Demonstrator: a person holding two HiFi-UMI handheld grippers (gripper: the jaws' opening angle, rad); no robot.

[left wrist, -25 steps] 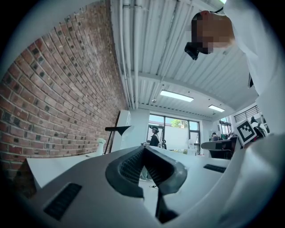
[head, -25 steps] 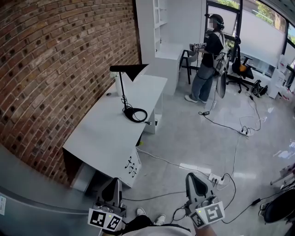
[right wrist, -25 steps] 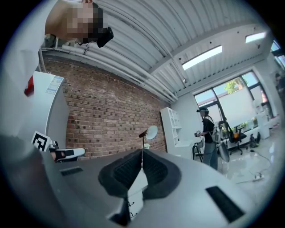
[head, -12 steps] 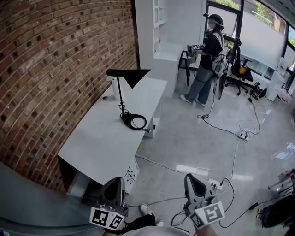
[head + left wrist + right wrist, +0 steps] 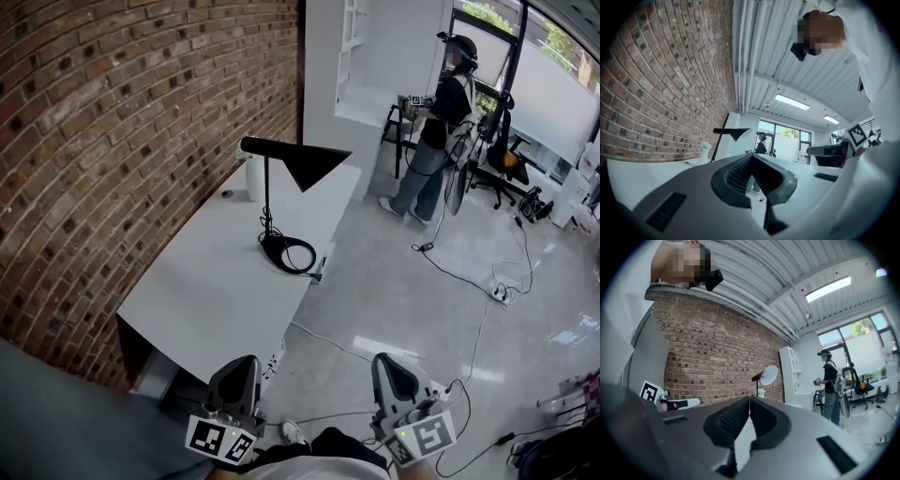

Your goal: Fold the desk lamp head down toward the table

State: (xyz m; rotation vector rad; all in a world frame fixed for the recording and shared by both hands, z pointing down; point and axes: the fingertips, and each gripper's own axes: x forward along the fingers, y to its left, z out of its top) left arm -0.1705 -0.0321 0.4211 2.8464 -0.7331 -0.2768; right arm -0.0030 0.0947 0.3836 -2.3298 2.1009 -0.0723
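Standing along a brick wall [image 5: 112, 141], the white table [image 5: 216, 291] bore the black desk lamp [image 5: 291, 159] upright toward its far end, head raised, cable [image 5: 289, 253] coiled at its base, a white bottle [image 5: 253, 178] just behind. Left gripper [image 5: 246, 363] and right gripper [image 5: 386, 363] were both closed, empty, well apart from the lamp.

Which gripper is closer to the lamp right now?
Left, slightly. The left gripper is by the table's near end, the lamp far ahead; the right gripper is out over the floor beside the table. Neither touches it.
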